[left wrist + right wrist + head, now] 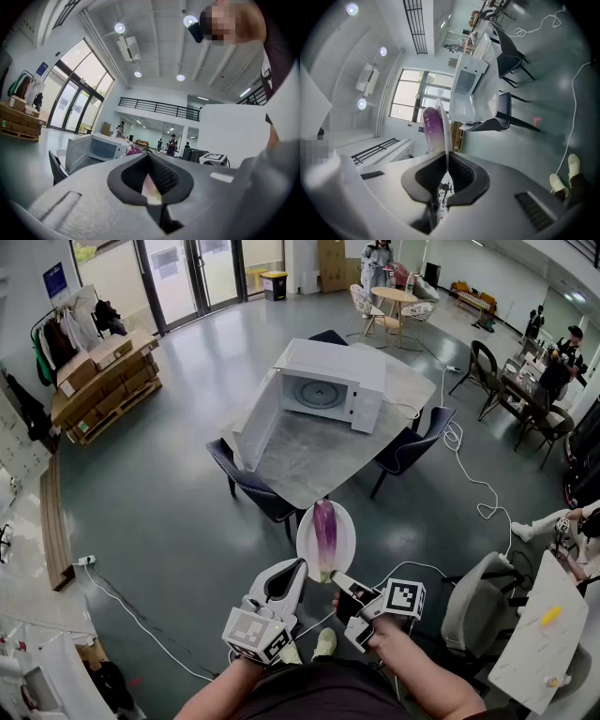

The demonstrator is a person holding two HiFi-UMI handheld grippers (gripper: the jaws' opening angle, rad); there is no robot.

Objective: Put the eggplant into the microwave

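A purple eggplant [325,535] lies on a white plate [345,542] held in the air in front of me. My right gripper [339,579] is shut on the plate's near rim; in the right gripper view the plate [446,131] runs edge-on into the pads with the eggplant [432,126] beside it. My left gripper [302,566] meets the eggplant's green stem end from the lower left. In the left gripper view its pads [151,180] are shut on something pale pink and green, with the purple body [133,150] beyond. The white microwave [323,390] stands on the table ahead, door [251,427] swung open.
The grey table [319,460] has dark chairs [248,486] at its near left and right [408,448] sides. A white cable [473,488] snakes over the floor on the right. Stacked boxes [103,381] stand far left. A white table [544,634] is at my right.
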